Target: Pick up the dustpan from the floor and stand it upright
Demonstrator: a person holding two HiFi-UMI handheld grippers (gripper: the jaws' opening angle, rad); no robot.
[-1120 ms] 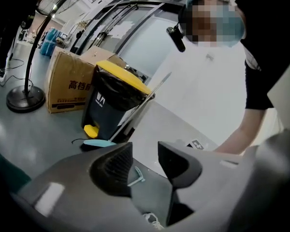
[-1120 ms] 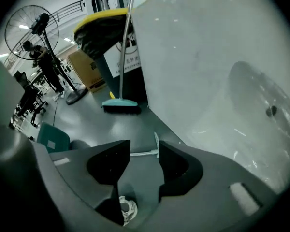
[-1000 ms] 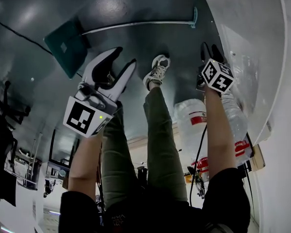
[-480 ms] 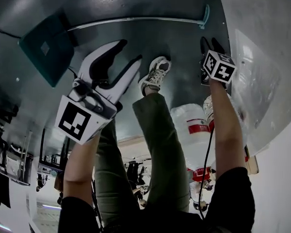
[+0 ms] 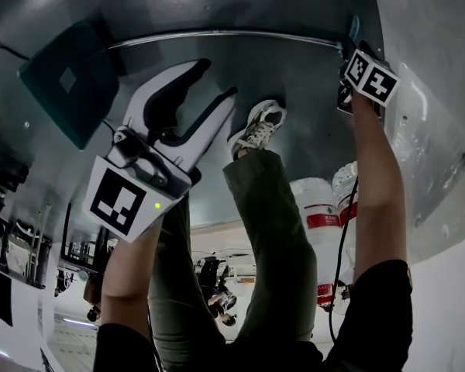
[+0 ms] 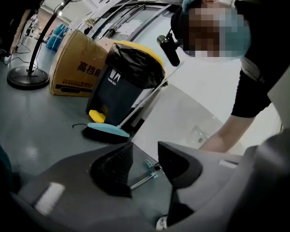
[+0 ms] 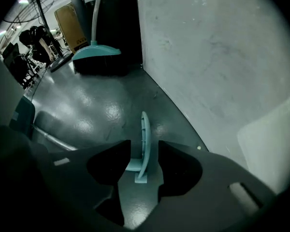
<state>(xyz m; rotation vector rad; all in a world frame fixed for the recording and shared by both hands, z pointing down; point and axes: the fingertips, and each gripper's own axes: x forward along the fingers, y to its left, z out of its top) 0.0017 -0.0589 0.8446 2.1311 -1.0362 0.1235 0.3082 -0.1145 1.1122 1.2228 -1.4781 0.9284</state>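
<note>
Straddling the curved teal plastic dustpan grip point(image 7: 145, 134), right gripper point(image 7: 144, 152) fingers point(image 7: 111, 164) parted.

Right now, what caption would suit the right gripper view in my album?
Open right claw straddles the dustpan's teal handle on the floor, with a broom standing behind.

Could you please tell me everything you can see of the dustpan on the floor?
The dustpan lies flat on the dark, glossy floor. It has a dark teal, plastic-looking pan with a small pale square on it, a long thin silvery shaft and a lighter teal curved grip at the far end. The right gripper has its jaws apart on either side of that grip, not yet closed on it.
</note>
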